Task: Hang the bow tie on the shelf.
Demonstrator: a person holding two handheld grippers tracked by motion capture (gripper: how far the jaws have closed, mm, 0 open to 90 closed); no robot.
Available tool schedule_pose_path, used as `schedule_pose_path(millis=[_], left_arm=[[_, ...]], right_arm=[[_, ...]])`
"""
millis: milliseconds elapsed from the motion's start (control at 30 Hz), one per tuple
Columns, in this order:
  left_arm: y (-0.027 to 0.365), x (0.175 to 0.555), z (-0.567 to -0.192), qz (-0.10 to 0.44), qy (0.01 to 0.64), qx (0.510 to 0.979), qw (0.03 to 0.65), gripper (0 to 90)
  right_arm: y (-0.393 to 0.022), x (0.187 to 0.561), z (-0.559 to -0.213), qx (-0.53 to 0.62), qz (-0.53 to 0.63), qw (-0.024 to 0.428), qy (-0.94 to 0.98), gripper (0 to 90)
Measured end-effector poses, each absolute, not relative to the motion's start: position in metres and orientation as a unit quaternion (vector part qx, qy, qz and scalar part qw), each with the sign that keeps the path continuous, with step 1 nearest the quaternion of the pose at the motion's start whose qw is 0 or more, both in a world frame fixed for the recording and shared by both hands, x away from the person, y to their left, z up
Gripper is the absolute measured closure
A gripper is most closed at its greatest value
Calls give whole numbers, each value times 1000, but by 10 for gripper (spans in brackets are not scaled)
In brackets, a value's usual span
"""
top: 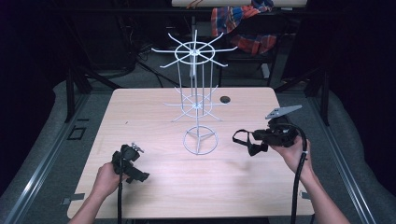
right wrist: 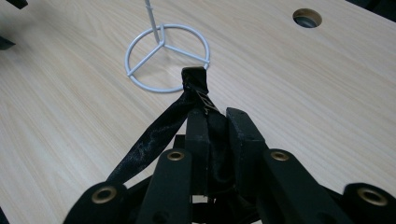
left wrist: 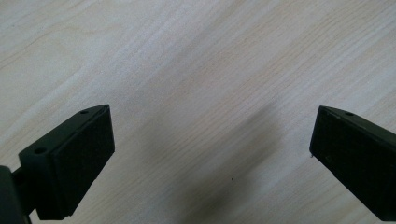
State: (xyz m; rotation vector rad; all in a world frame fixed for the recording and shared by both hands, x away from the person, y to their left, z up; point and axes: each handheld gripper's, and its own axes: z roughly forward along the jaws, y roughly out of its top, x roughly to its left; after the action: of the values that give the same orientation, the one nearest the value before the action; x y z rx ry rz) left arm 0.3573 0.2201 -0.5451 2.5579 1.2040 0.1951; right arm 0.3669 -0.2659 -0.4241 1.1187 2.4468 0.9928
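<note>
- High view: right gripper [top: 247, 142] held above the wooden table [top: 154, 112], right of centre, jaws pointing left toward the white wire rack [top: 198, 100].
- Right jaws clamped tight on a black strap [top: 243, 140]; a loop of it sticks out past the jaw tips and hangs on the left side.
- Right gripper view: black strap [right wrist: 196, 100] pinched between the two black pads, one band trailing down-left, a small metal clasp on it near the jaw tips. Folded end of the strap sits in line with the rack's ring base [right wrist: 166, 58]; whether it touches the ring I cannot tell.
- Wire rack stands upright mid-table: ring base with three spokes, thin centre post, two tiers of radial hooks. Nothing hung on the hooks.
- Left gripper [top: 130, 163] low at the near-left part of the table, well apart from the rack and strap.
- Left gripper view: jaws spread wide, nothing between them, bare wood grain below the left gripper [left wrist: 212, 144] with a soft shadow.
- Round cable hole [top: 225, 99] in the table at the far side, just right of the rack.
- Striped cloth [top: 243, 23] on a frame behind the table.
</note>
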Motion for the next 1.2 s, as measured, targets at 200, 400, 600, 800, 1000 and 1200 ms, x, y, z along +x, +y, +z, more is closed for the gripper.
schedule_pose_path(millis=[200,400,600,800,1000,1200], left_arm=[[220,357,-546,68,424,890,154,0],[221,358,-546,67,425,890,152,0],[221,357,-546,67,424,890,150,0],[221,357,-546,66,425,890,150,0],[221,358,-546,66,426,890,149,0],[222,358,-547,66,426,890,149,0]], right_arm=[[-265,369,-419,385,349,137,843,794],[-262,369,-415,378,357,138,843,794],[-258,370,-409,377,360,141,842,794],[-257,372,-407,374,361,144,842,794],[-256,376,-403,375,369,145,838,794],[-254,380,-400,375,372,148,836,794]])
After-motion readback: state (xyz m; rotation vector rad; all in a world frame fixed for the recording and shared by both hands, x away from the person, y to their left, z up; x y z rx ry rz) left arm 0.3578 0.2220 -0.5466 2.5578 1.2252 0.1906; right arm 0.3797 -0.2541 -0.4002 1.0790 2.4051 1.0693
